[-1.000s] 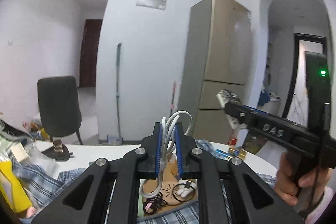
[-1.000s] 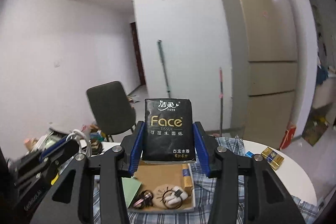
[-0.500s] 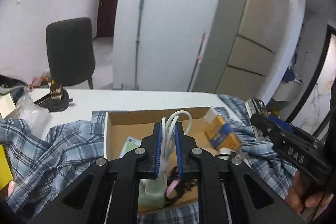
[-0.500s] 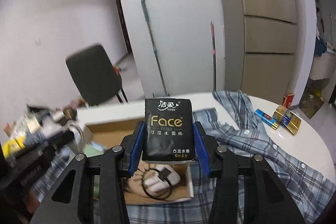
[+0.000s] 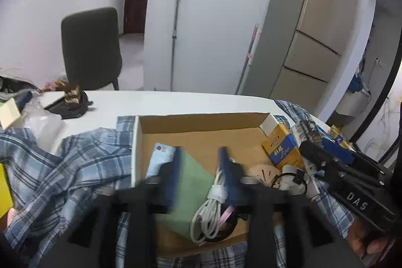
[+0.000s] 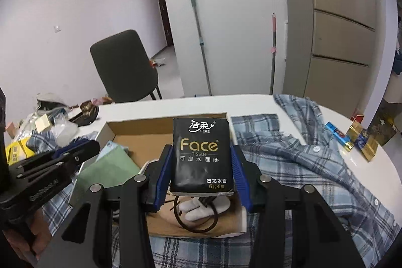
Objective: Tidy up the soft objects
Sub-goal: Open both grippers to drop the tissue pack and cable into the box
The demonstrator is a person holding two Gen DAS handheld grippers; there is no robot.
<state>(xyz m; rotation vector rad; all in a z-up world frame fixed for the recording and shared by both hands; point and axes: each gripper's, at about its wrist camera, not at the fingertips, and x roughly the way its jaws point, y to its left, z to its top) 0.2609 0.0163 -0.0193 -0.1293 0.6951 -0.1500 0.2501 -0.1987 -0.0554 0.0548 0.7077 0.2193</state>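
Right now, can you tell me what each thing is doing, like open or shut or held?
Left gripper: jaws opening, white cable beside its right finger.
White cable: coiled, over the box.
Right gripper: shut on the tissue pack.
Tissue pack: upright, held above the box.
Cardboard box: open, no lid, on the shirt.
Checked shirt: crumpled, spread on the table.

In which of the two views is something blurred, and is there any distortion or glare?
Left wrist view: the left gripper is smeared by motion blur as its jaws open, the white cable beside one finger; the cardboard box stays sharp. Right wrist view: the right gripper and tissue pack are crisp. Both views: fisheye bending, dark corners, mild sheen on the refrigerator.
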